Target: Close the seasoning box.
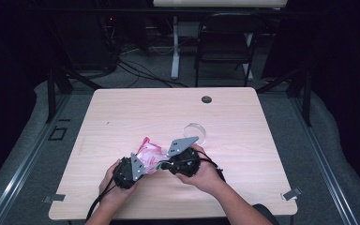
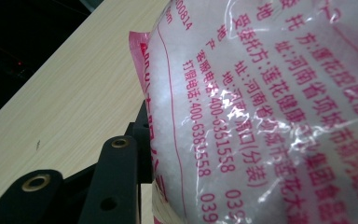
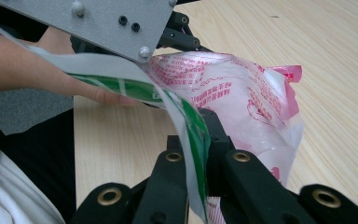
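Note:
A clear plastic bag [image 1: 149, 156] with pink print and white grains inside sits near the front of the wooden table [image 1: 122, 112], held from both sides. My left gripper [image 1: 143, 166] is closed on its left part; in the left gripper view the bag [image 2: 261, 116] presses against one black finger [image 2: 116, 172] and hides the other. My right gripper [image 3: 193, 140] is shut on the bag's green and white edge strip [image 3: 121, 86], with the bag's body [image 3: 242, 93] bulging beyond the jaws. From above, the right gripper [image 1: 163, 164] meets the bag from the right.
A clear round dish [image 1: 196, 130] lies on the table just behind the right hand. A black grommet [image 1: 206, 99] sits near the far edge. A folding chair [image 1: 225, 42] stands beyond the table. The left gripper's grey plate [image 3: 98, 23] shows close above the bag.

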